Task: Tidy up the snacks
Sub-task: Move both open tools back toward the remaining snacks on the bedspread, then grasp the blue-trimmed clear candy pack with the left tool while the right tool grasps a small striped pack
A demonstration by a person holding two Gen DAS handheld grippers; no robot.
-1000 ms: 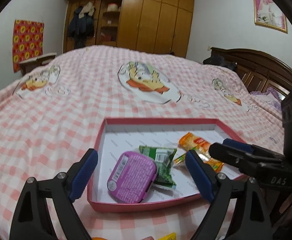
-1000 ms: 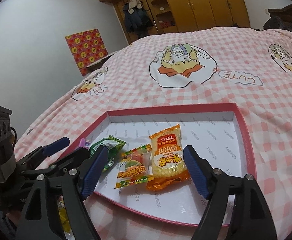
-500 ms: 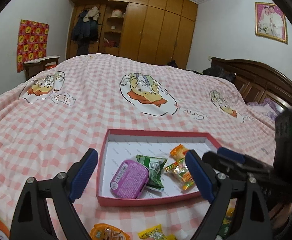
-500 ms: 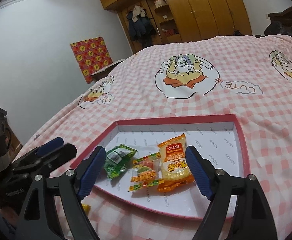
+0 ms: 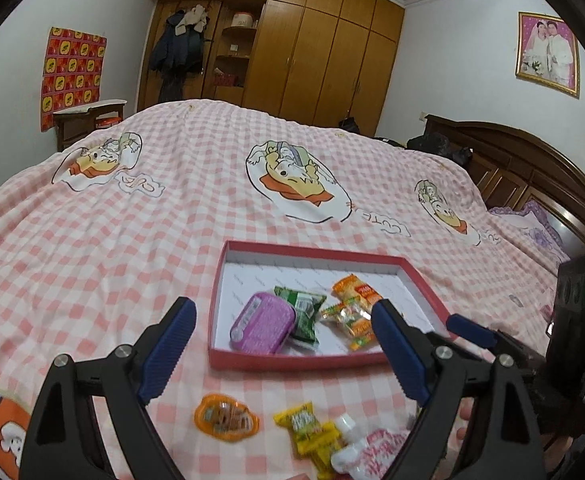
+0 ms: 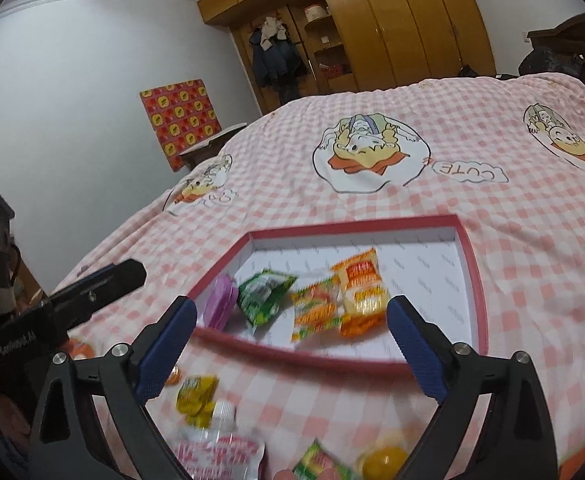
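Observation:
A shallow red-rimmed box (image 5: pixel 312 250) (image 6: pixel 352 224) lies on the pink checked bedspread. Inside it are a purple tin (image 5: pixel 262 322) (image 6: pixel 222 306), a green packet (image 5: pixel 302 312) (image 6: pixel 264 294), an orange-green packet (image 5: pixel 348 318) (image 6: pixel 316 312) and an orange packet (image 5: pixel 354 290) (image 6: pixel 362 288). My left gripper (image 5: pixel 282 306) hangs open and empty above the box's near edge. My right gripper (image 6: pixel 292 304) is open, its jaws still opening, with nothing held. Loose snacks lie in front of the box: an orange jelly cup (image 5: pixel 226 418), yellow packets (image 5: pixel 308 428) (image 6: pixel 196 398) and a pink-white pouch (image 5: pixel 368 448) (image 6: pixel 216 444).
A yellow jelly cup (image 6: pixel 384 460) and a green-red packet (image 6: pixel 320 466) lie at the bed's near edge. A dark wooden headboard (image 5: pixel 532 168) and a purple pillow (image 5: pixel 532 224) are on the right. A wardrobe (image 5: pixel 312 40) stands behind the bed, with a small table (image 5: pixel 88 116) at the left.
Both grippers have drawn back and up from the box, so it looks smaller and the loose snacks in front have come into view. The right jaws stand wider.

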